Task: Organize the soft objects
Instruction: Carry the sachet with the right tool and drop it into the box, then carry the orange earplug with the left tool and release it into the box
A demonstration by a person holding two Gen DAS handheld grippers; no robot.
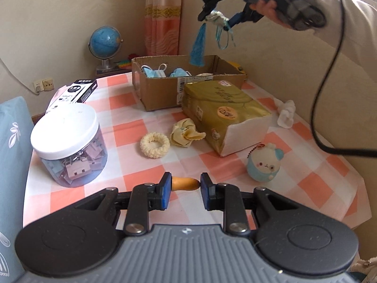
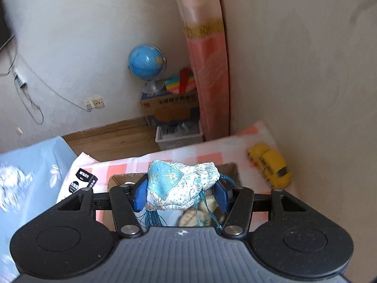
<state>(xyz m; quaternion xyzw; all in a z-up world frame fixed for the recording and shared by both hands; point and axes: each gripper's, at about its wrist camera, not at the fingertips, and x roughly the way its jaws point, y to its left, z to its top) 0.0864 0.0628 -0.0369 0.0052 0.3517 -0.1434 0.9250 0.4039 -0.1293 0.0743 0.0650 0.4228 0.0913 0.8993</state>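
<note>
Two face masks [image 1: 150, 72] [image 1: 180, 72], one scrunchie [image 1: 154, 145], one plush [image 1: 265, 162], one globe [image 1: 105, 42].

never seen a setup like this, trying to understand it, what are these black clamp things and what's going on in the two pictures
There is no robot here: a person holds a black two-finger clamp in each hand, each with a camera looking along its fingers.

The left camera shows the left gripper open, low over the pink-and-white checked tablecloth. On it lie a brown cardboard box holding blue face masks, a gold tissue pack, a cream knitted ring, a yellow crumpled cloth and a blue-and-white plush toy.

The right camera shows the right gripper shut on a blue-and-white embroidered pouch, held above the box.
</note>
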